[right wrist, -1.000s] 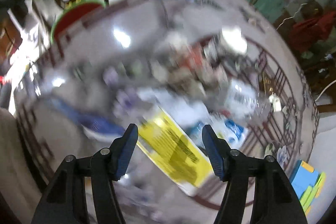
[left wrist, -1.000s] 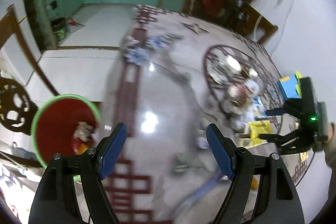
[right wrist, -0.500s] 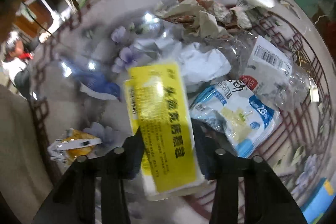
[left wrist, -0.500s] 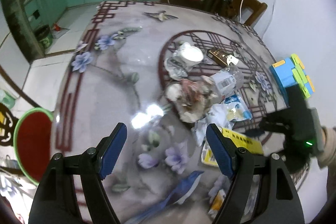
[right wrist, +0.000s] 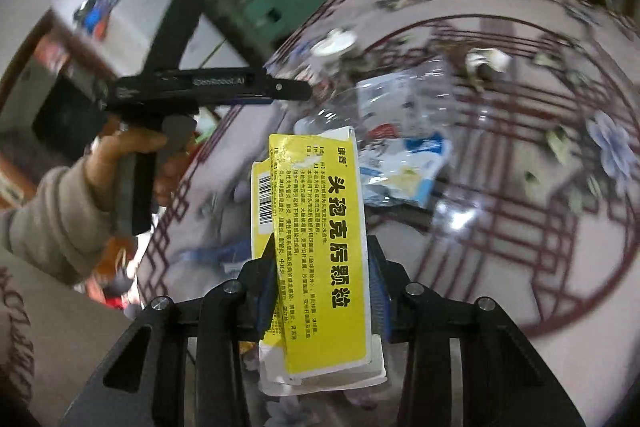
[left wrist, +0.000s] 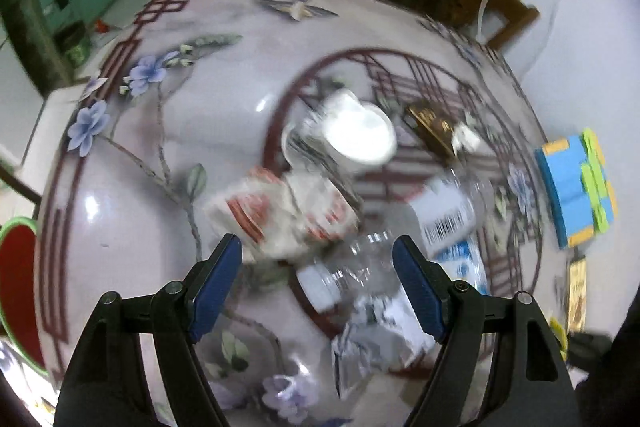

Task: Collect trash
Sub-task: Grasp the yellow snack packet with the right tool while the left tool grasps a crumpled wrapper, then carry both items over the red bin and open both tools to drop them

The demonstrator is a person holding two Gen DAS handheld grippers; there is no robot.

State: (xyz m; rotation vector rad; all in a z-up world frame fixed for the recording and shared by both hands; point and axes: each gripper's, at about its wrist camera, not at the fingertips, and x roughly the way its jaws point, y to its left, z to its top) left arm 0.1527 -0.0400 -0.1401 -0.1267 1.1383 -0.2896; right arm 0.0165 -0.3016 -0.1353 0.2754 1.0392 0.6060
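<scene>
Right gripper [right wrist: 322, 267]: jaws clamped on a yellow box [right wrist: 316, 227] with black print and a barcode — the box stands up between the fingers, clear of the table [right wrist: 500, 227]. Ahead of it lie a blue-and-white packet [right wrist: 404, 171] and a clear plastic bottle [right wrist: 384, 95].

Left gripper [left wrist: 318, 279]: jaws wide apart, nothing between the pads, hanging over the trash pile — the bottle directly beyond its fingertips, crumpled red-and-white paper [left wrist: 288, 211] just past, a white cup [left wrist: 356, 133] farther out. A red bin [left wrist: 16, 275] sits at its far left.
</scene>
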